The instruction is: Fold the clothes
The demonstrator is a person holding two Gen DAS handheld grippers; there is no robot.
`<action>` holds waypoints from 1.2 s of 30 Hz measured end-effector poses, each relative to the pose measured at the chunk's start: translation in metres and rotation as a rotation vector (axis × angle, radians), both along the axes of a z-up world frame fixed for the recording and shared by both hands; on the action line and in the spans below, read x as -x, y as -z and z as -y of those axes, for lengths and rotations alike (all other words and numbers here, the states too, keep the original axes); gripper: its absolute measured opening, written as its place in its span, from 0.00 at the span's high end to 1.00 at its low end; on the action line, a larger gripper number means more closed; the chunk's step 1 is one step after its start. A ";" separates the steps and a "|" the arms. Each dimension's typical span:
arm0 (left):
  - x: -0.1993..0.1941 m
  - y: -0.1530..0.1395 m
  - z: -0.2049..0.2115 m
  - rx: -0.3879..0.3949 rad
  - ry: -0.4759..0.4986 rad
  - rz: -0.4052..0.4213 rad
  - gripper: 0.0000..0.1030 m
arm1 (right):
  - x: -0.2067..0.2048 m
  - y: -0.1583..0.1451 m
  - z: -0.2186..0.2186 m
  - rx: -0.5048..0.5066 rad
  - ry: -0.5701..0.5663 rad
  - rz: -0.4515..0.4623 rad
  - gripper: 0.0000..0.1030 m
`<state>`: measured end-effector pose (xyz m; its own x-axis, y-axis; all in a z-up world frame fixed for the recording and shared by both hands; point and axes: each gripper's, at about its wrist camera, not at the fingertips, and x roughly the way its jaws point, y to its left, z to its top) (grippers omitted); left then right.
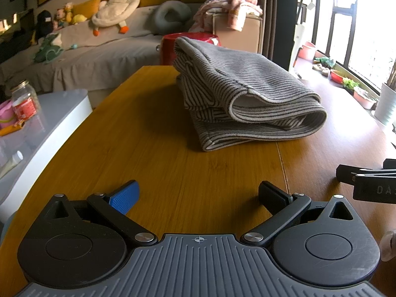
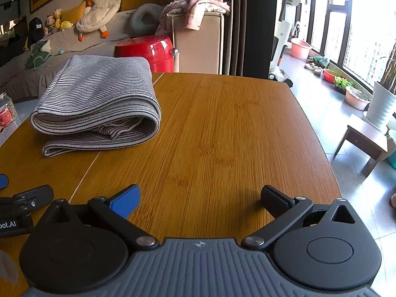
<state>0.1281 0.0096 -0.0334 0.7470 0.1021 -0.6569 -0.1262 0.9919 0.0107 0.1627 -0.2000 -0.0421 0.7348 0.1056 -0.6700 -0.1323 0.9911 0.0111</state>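
1. Striped grey garment point(image 1: 237, 94) lies folded in a loose bundle on the table point(image 1: 153, 148), at twelve o'clock from the left gripper point(image 1: 198, 198) and ten o'clock from the right gripper point(image 2: 199, 199)
2. Both tongs spread wide, pinching nothing, both well short of the cloth
3. Risk: the top layer bulges, so a nudge could let it spring open
4. Risk: a pinch at the rolled edge may catch one layer only and drag the stack apart
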 end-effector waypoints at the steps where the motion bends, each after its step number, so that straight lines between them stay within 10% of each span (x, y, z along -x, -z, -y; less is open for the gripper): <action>1: 0.000 0.000 0.000 0.000 -0.001 0.000 0.00 | 0.000 0.000 0.000 0.000 0.000 0.000 0.00; 36: 0.000 0.001 0.000 -0.004 -0.006 0.001 0.00 | 0.002 -0.002 0.001 -0.004 0.003 0.002 0.00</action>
